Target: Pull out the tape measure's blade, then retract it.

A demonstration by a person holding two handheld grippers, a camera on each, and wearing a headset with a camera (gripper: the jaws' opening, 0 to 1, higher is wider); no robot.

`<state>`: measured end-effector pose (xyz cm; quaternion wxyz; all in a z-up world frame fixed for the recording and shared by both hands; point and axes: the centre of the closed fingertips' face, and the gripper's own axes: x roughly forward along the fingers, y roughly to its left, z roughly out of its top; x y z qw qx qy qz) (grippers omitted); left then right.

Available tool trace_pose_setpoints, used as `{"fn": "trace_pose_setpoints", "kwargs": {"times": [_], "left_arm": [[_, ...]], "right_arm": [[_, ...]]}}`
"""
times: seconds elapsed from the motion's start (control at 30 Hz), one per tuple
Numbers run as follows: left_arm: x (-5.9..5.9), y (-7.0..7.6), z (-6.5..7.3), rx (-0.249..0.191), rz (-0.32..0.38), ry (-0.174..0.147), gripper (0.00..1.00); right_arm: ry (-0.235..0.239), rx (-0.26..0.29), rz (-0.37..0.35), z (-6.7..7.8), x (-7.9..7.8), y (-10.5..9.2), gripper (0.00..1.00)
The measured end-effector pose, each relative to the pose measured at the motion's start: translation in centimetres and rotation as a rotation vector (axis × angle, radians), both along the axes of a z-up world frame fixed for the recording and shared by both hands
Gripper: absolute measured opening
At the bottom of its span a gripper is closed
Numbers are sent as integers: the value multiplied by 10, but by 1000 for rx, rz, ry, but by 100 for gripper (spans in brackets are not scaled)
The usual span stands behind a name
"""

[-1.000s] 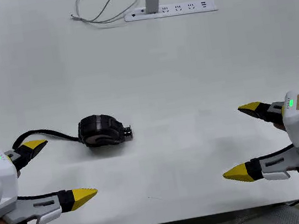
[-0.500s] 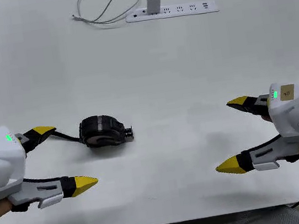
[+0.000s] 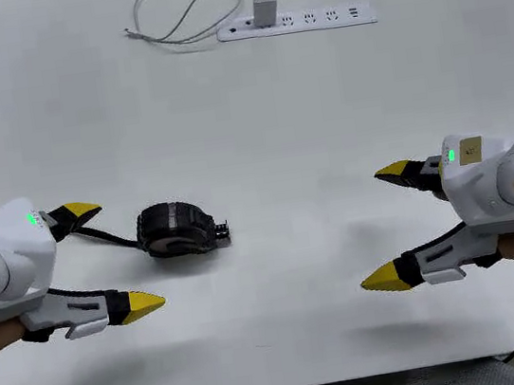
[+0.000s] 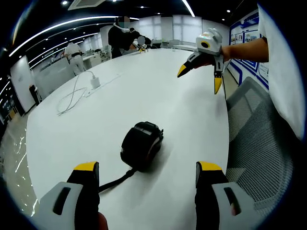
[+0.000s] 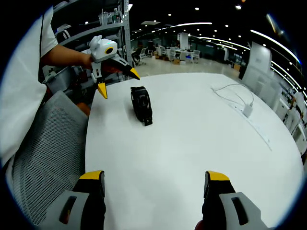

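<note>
A wide white desk (image 3: 273,104) in an open workshop carries a power strip (image 3: 295,20) and a looped charger cable (image 3: 179,12) at its far edge, well apart from the work. The tape measure (image 3: 176,228) lies on the near left part of the desk, a black case on its side with its long axis running across the person. Its wrist strap (image 3: 100,235) trails out toward the left gripper (image 3: 129,255). Its hook end (image 3: 222,226) points the other way, toward the right gripper (image 3: 372,228). The left gripper is much the nearer. Its fingers (image 3: 144,306) are spread wide on nothing, and in the left gripper view the case (image 4: 140,144) sits just ahead, roughly centred between them. The right gripper hangs well apart across bare desk, its fingers (image 3: 384,279) likewise spread and empty, and in the right gripper view the case (image 5: 142,105) lies far ahead with the hook end turned toward it. Judging from this layout, the left gripper should close on the case while the right crosses to the hook and draws the blade along that axis. The task looks barely begun, with the blade fully wound in.
</note>
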<state>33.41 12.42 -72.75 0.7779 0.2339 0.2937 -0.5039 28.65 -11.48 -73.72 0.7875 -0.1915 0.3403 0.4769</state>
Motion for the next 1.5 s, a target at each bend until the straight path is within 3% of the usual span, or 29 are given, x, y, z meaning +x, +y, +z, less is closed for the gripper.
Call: {"fn": "trace_pose_setpoints", "kwargs": {"times": [0.43, 0.7, 1.0, 1.5], "left_arm": [[11, -6, -6, 39, -69, -21, 68], [18, -7, -11, 66, -100, -20, 60], [27, -9, -19, 104, -141, -19, 43], [31, -18, -31, 129, -204, -7, 32]], "right_arm": [[4, -15, 41, -5, 7, 7, 82], [8, -16, 60, -6, 11, 13, 81], [4, -7, 66, -6, 15, 18, 81], [11, -6, 69, -8, 18, 20, 80]]}}
